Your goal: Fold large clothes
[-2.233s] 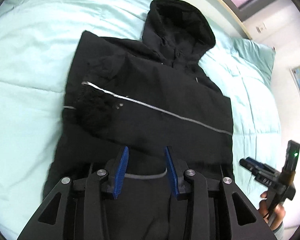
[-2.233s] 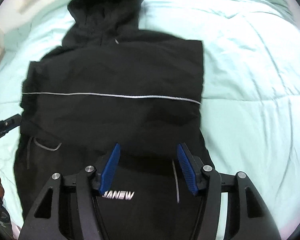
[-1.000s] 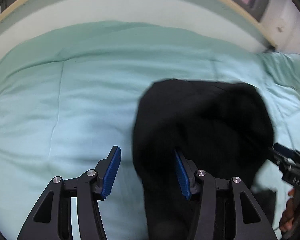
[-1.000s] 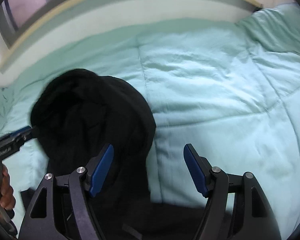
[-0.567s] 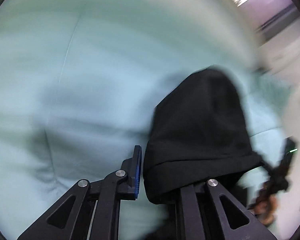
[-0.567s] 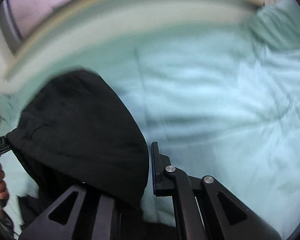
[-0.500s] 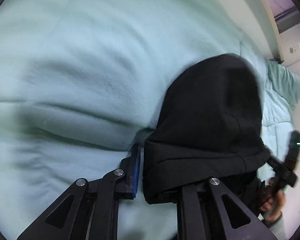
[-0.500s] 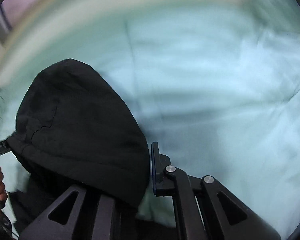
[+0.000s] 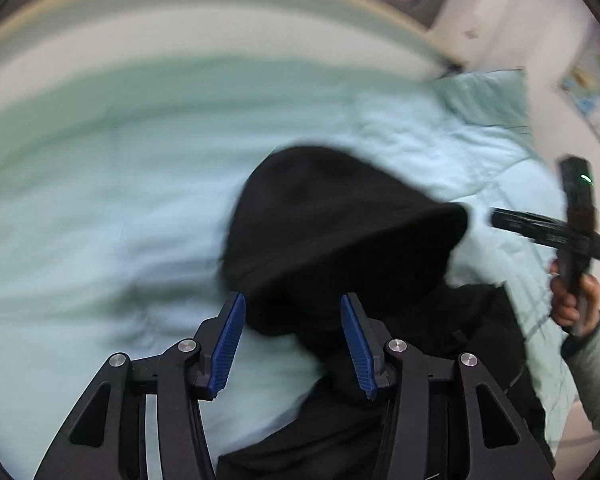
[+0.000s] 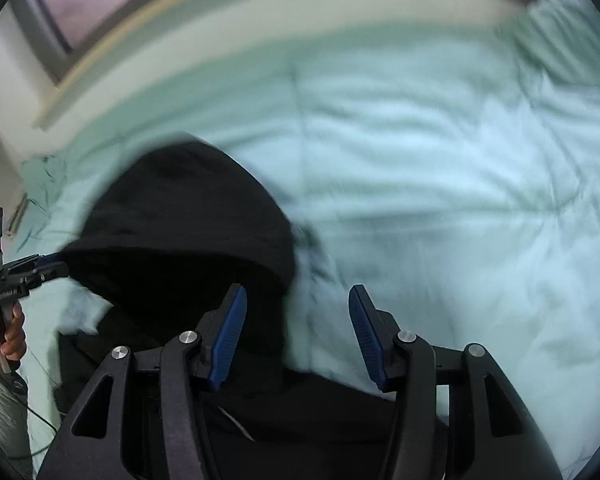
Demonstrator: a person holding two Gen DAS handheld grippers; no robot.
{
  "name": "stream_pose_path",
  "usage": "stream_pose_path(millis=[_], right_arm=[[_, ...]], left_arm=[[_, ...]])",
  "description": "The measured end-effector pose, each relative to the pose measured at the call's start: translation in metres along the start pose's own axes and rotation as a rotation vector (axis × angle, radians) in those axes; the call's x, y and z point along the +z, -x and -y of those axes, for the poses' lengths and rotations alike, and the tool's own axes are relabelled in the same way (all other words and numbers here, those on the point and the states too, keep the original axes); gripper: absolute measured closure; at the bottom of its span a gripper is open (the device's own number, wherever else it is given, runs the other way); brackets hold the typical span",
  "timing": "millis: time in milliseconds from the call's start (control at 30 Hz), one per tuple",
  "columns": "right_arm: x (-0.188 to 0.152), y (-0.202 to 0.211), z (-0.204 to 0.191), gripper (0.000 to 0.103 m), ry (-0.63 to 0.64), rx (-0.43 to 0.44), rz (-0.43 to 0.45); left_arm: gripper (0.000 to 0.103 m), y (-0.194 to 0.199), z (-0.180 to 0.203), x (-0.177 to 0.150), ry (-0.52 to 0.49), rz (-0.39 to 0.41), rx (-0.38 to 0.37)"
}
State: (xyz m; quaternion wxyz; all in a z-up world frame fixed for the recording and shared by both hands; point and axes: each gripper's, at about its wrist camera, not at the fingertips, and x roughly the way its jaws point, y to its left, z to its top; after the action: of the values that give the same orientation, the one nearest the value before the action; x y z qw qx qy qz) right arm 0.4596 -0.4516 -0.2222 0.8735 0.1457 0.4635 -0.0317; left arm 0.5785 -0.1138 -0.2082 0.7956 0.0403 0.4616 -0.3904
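blur — bedcover smeared | cut off — black jacket body below frame

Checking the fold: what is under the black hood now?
The hood lies folded toward the jacket body, overlapping its collar end, with the mint comforter beneath its far part. Whatever it covers is hidden.

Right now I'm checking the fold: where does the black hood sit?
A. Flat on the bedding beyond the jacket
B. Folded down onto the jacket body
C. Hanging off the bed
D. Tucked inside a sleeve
B: the hood lies doubled over onto the jacket body, its rim facing the cameras, on the mint comforter.
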Motion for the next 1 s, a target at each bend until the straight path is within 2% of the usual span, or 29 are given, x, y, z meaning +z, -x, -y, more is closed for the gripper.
stream_pose_path(millis=[33, 100, 167, 200, 267, 300, 333, 367, 400, 433, 467, 500, 633, 733, 800, 867, 933, 1000], right_arm=[[0.009, -0.001, -0.007, 0.047, 0.012, 0.010, 0.007], [0.025, -0.008, -0.022, 0.047, 0.038, 0.006, 0.023], [0.036, -0.018, -0.033, 0.047, 0.036, 0.036, 0.033], [0.040, -0.023, -0.036, 0.047, 0.030, 0.048, 0.038], [0.046, -0.048, -0.041, 0.047, 0.031, 0.053, -0.005], [0.045, -0.065, -0.043, 0.047, 0.035, 0.042, -0.061], [0.041, -0.083, -0.041, 0.047, 0.040, 0.042, -0.128], [0.036, -0.101, -0.036, 0.047, 0.054, 0.044, -0.191], [0.027, -0.114, -0.033, 0.047, 0.069, 0.037, -0.243], [0.011, -0.135, -0.029, 0.047, 0.092, 0.025, -0.317], [0.002, -0.148, -0.025, 0.047, 0.092, 0.029, -0.355], [-0.004, -0.156, -0.021, 0.047, 0.075, 0.026, -0.349], [-0.002, -0.147, -0.026, 0.046, 0.076, -0.008, -0.307], [0.003, -0.113, -0.027, 0.046, 0.106, 0.005, -0.256], [0.007, -0.082, -0.023, 0.045, 0.116, 0.039, -0.185], [0.010, -0.069, -0.016, 0.045, 0.109, 0.035, -0.138], [0.010, -0.080, -0.005, 0.044, 0.079, 0.004, -0.156], [0.005, -0.112, 0.008, 0.044, 0.033, -0.020, -0.237]], left_arm=[[0.051, 0.007, 0.004, 0.006, 0.000, 0.020, -0.048], [0.047, 0.015, 0.004, 0.022, 0.051, 0.091, -0.247], [0.043, 0.008, 0.002, 0.035, 0.103, 0.129, -0.336], [0.042, -0.006, -0.003, 0.042, 0.137, 0.126, -0.346], [0.043, -0.046, -0.012, 0.048, 0.188, 0.042, -0.263], [0.043, -0.072, -0.024, 0.043, 0.220, -0.042, -0.203], [0.043, -0.089, -0.029, 0.035, 0.230, -0.102, -0.186], [0.043, -0.116, -0.039, 0.019, 0.239, -0.222, -0.174], [0.043, -0.133, -0.044, 0.004, 0.234, -0.292, -0.168], [0.043, -0.146, -0.047, -0.009, 0.211, -0.300, -0.153], [0.043, -0.148, -0.048, -0.013, 0.217, -0.268, -0.149], [0.043, -0.148, -0.046, -0.012, 0.223, -0.257, -0.133], [0.043, -0.138, -0.031, -0.003, 0.187, -0.233, -0.067], [0.043, -0.096, -0.017, 0.002, 0.108, -0.159, -0.049], [0.043, -0.073, -0.019, 0.001, 0.103, -0.104, -0.074], [0.039, -0.068, -0.032, -0.003, 0.144, -0.079, -0.125], [0.038, -0.088, -0.051, -0.014, 0.220, -0.134, -0.111], [0.038, -0.124, -0.069, -0.029, 0.299, -0.245, -0.105]])
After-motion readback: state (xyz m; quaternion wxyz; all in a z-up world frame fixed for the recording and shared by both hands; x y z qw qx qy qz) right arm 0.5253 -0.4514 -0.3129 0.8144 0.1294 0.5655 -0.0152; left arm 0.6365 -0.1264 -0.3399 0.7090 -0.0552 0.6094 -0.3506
